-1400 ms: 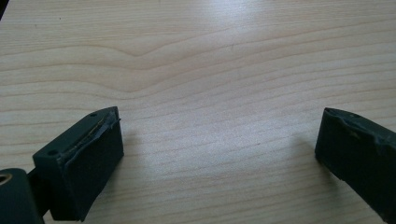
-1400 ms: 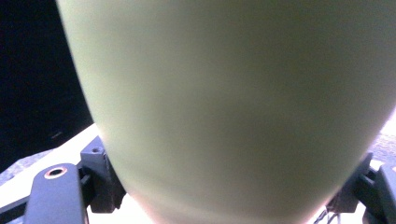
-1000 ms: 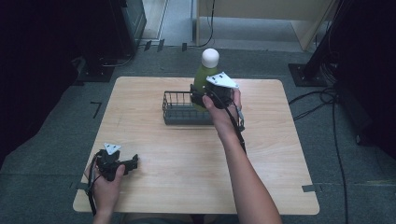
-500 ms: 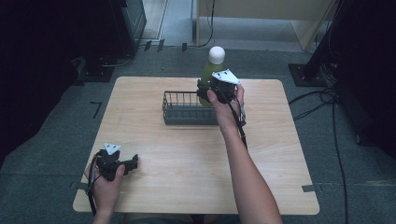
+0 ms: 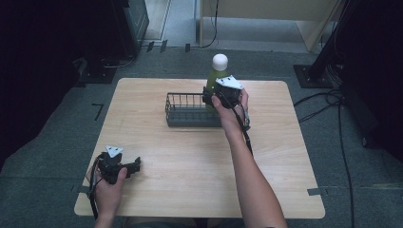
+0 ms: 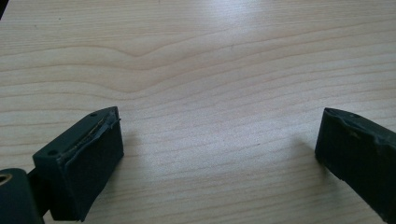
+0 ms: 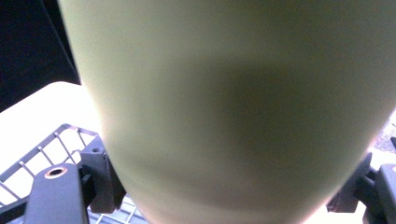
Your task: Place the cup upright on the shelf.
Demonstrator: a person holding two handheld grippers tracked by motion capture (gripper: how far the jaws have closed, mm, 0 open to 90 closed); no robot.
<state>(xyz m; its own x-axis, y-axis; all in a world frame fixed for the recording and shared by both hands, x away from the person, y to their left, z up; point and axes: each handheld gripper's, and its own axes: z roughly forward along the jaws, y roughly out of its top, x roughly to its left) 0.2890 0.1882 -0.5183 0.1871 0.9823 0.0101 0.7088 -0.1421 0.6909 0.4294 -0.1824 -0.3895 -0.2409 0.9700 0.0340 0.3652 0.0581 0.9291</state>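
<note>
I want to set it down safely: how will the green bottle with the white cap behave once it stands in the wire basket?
The green bottle looks tall and narrow, so it may tip easily. Its smooth, rounded body between the right gripper pads could slip or roll if laid down. The wire basket has low walls, likely giving little support.

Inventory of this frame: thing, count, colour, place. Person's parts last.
bottle: 1, green with white cap, upright, clamped over the right end of the basket
wire basket: 1, dark grey, far middle of the table
table: 1, light wood, on grey floor
cables: several, black, on the floor at right
right hand-held gripper: 1, black with grey plate, shut on the bottle
left hand-held gripper: 1, black with grey plate, jaws open, near left corner of the table
forearms: 2, entering from the bottom edge
</note>
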